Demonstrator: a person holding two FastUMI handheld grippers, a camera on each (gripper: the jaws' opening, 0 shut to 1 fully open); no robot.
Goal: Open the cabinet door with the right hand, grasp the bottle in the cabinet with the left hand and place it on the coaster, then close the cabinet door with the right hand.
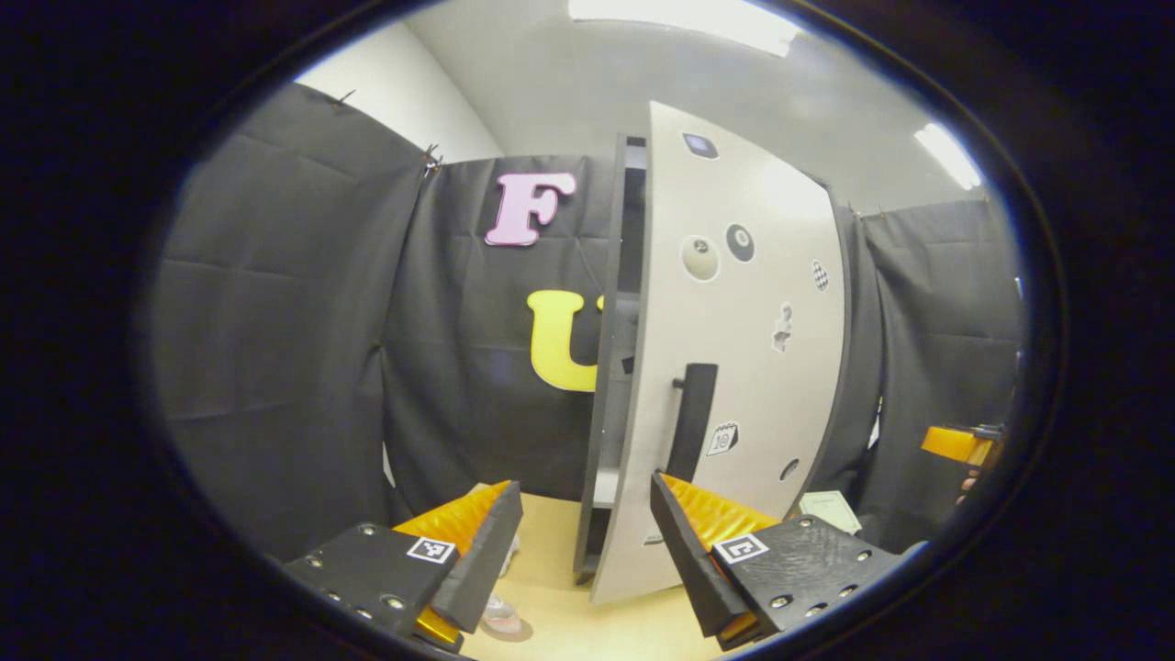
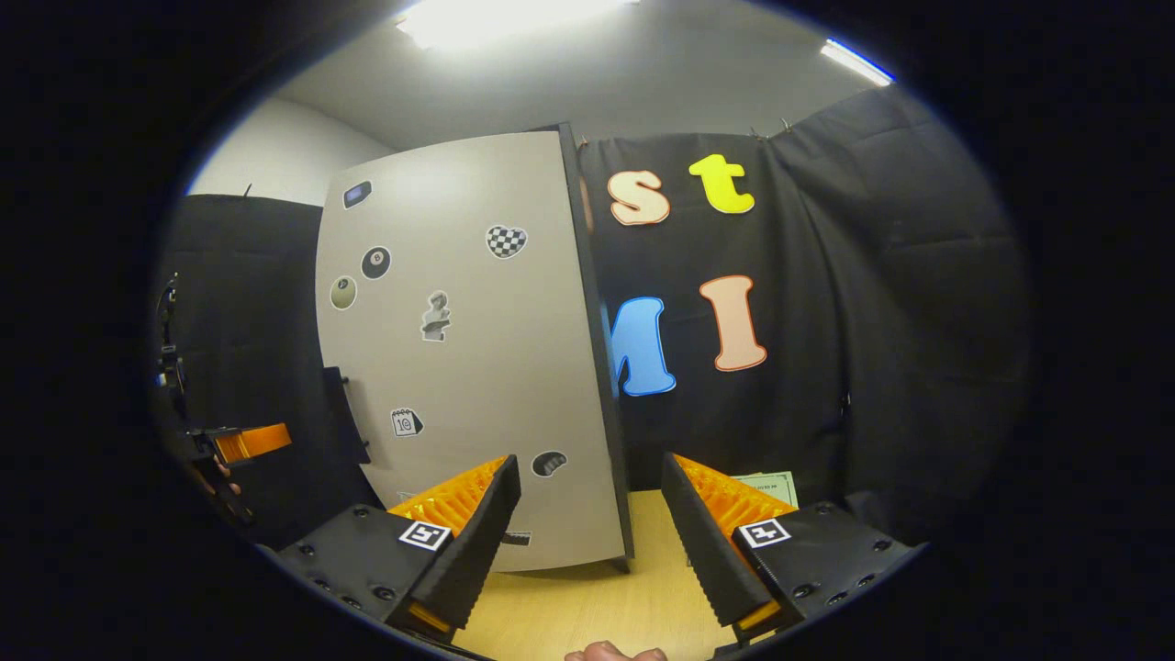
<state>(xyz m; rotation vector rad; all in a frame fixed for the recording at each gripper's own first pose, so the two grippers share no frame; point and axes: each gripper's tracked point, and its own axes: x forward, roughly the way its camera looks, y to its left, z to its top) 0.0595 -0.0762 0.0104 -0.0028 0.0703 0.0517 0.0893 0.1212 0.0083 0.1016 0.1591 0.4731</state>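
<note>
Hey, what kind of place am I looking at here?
Likely a staged recording booth, not a real kitchen: black cloth walls, a lone sticker-covered cabinet door on a wooden tabletop, and a bright ceiling light.

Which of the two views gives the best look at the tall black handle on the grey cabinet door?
The left gripper view: the tall black handle stands near the middle of the stickered grey cabinet door, seen along its whole length. In the right gripper view the handle sits at the door's far left edge, dark against the black cloth.
</note>
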